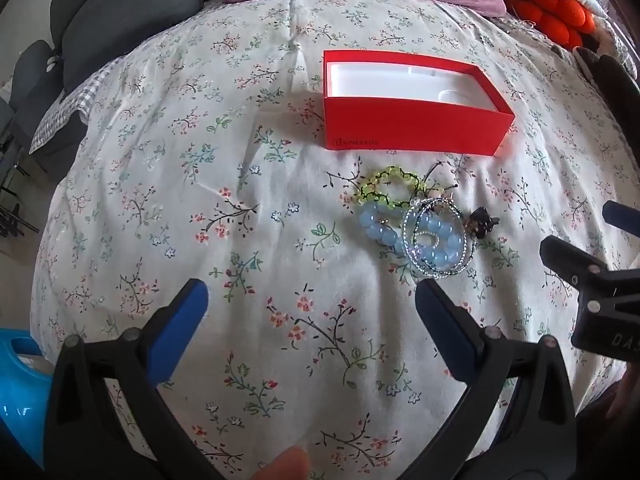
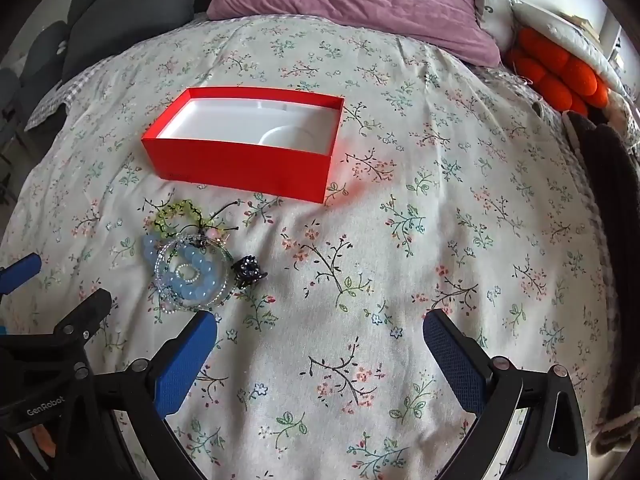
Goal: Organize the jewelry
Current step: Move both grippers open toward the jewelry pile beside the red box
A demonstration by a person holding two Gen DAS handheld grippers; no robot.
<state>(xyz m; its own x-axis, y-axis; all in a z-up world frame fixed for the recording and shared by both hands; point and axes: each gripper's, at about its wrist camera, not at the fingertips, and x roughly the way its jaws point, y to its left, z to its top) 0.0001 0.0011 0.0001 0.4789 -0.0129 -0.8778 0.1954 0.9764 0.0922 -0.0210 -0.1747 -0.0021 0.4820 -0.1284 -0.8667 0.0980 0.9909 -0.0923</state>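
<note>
A pile of jewelry lies on the floral bedspread in front of an open red box (image 1: 412,128) with a white lining. In it are a green bead bracelet (image 1: 384,188), a pale blue bead bracelet (image 1: 376,226), silver bangles (image 1: 436,240) and a small dark clip (image 1: 482,224). My left gripper (image 1: 312,300) hangs open just short of the pile, with nothing between its fingers. In the right wrist view the box (image 2: 240,168), the blue bracelet (image 2: 196,276) and the clip (image 2: 248,270) sit left of my open, empty right gripper (image 2: 320,328).
A purple pillow (image 2: 360,4) and orange plush cushions (image 2: 560,76) lie at the head of the bed. Dark grey cushions (image 1: 120,12) stand at the far left, and a blue plastic item (image 1: 20,392) is beside the bed. The two grippers hover side by side.
</note>
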